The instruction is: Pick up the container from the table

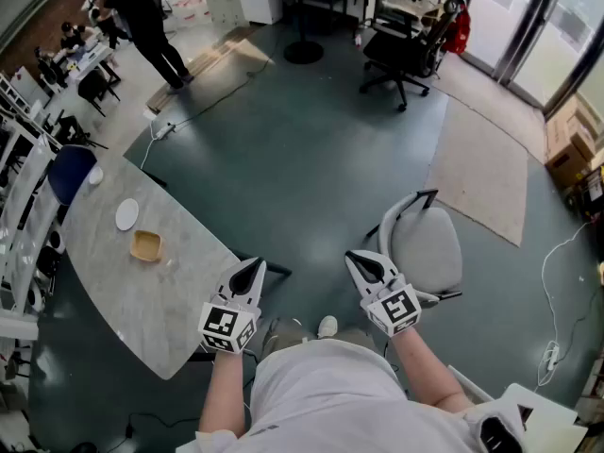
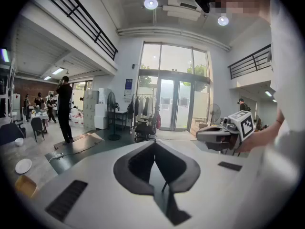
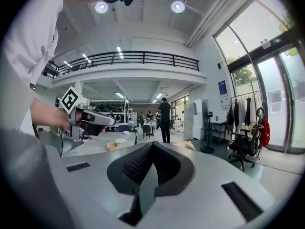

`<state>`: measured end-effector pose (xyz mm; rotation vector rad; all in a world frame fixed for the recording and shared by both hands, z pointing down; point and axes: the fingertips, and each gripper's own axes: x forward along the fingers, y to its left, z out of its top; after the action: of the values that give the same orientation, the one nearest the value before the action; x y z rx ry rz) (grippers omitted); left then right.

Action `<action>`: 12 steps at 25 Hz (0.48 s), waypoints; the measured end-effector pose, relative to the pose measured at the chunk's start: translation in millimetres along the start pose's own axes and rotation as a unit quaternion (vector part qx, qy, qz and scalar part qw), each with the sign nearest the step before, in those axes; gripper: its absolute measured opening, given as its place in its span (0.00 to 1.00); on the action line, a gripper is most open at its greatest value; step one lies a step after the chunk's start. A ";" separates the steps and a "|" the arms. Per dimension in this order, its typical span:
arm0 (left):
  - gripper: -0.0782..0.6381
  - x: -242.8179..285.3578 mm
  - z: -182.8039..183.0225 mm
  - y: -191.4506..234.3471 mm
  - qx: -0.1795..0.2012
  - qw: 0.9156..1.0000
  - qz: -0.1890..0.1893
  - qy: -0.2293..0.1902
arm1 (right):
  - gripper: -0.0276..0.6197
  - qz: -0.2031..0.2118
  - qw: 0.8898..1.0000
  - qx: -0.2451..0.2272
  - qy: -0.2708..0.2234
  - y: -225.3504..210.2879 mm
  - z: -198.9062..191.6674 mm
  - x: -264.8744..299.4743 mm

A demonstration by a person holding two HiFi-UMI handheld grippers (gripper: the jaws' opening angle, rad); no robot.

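The container [image 1: 145, 245] is a small tan square bowl on the grey marble table [image 1: 179, 300] at the left of the head view. It shows low at the left edge of the left gripper view [image 2: 25, 185] and beyond the jaws in the right gripper view [image 3: 112, 146]. My left gripper [image 1: 256, 265] hovers off the table's near edge, to the right of the container and well apart from it. Its jaws [image 2: 155, 145] meet with nothing between them. My right gripper [image 1: 355, 257] is held over the floor farther right, shut and empty [image 3: 152, 145].
A white plate [image 1: 126, 214] and a small white cup [image 1: 95, 175] lie on the table beyond the container. A grey chair [image 1: 427, 245] stands just right of my right gripper. A blue chair [image 1: 70, 172], a black office chair [image 1: 401, 55], a standing person [image 1: 143, 15] and a rug [image 1: 479, 170] are farther off.
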<state>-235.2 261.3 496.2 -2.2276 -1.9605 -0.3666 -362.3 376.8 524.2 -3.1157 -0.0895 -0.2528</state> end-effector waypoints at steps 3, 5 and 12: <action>0.11 17.2 -0.8 -21.5 0.007 1.000 -0.003 0.003 | 0.06 0.004 1.000 0.012 0.002 -15.1 -9.5 -19.8; 0.11 26.7 -0.9 -32.2 0.011 1.000 -0.007 0.007 | 0.06 0.001 1.000 0.011 0.003 -22.5 -16.3 -31.0; 0.11 42.9 -3.7 -48.1 0.012 1.000 -0.012 0.024 | 0.06 0.000 0.999 0.035 0.013 -44.8 -32.2 -38.5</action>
<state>-278.1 307.5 509.6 -2.1617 -1.9590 -0.3932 -408.0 418.8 550.2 -3.0414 -0.0967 -0.2835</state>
